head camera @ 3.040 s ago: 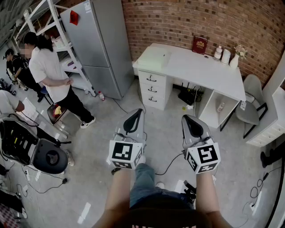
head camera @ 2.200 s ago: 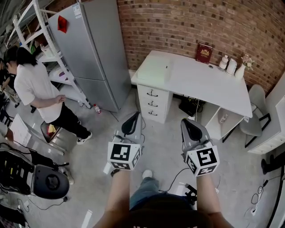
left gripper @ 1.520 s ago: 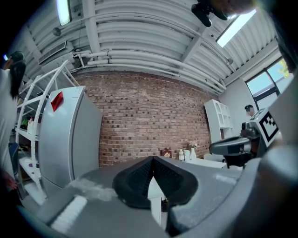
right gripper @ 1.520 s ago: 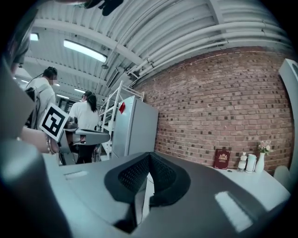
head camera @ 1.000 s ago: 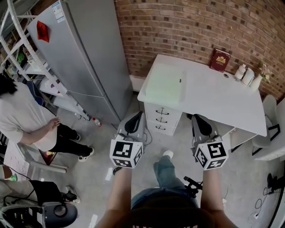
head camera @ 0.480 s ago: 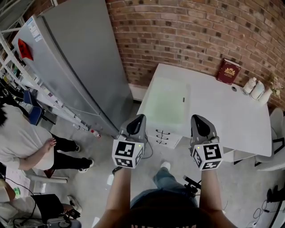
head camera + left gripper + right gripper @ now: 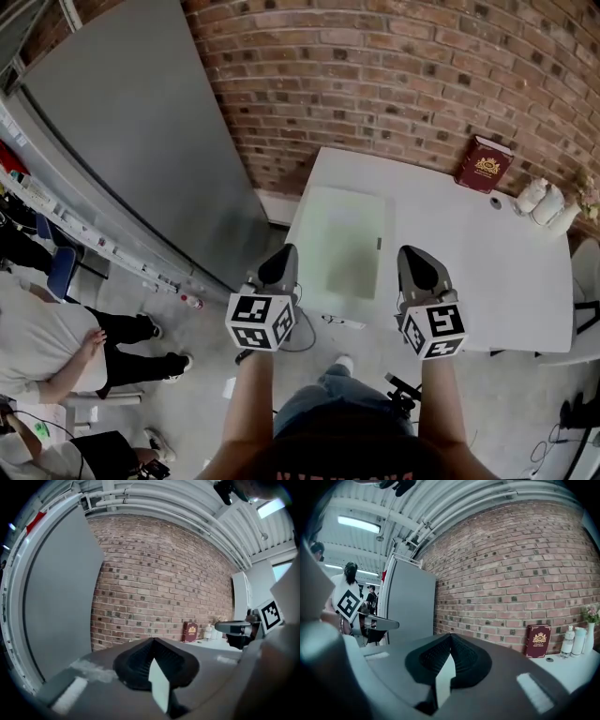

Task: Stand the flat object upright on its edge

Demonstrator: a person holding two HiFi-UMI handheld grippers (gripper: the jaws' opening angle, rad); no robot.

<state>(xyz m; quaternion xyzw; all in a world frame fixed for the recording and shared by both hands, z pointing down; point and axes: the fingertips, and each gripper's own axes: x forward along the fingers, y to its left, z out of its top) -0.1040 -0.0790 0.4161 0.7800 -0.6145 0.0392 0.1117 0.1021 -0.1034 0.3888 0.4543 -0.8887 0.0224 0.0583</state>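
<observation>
Left tongs (image 7: 278, 267), right tongs (image 7: 418, 268) both closed empty, ribbed black pads (image 7: 136, 660), pale-green flat sheet (image 7: 345, 242), white desk (image 7: 450, 225)

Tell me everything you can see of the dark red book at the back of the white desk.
The book is closed, dark red, seemingly hardcover, with a gold crest and gold lettering too small to read on the front. It stands upright at the back of the white desk, against the brick wall, cover facing the room; whether it leans I cannot tell. White bottles stand apart beside it.
</observation>
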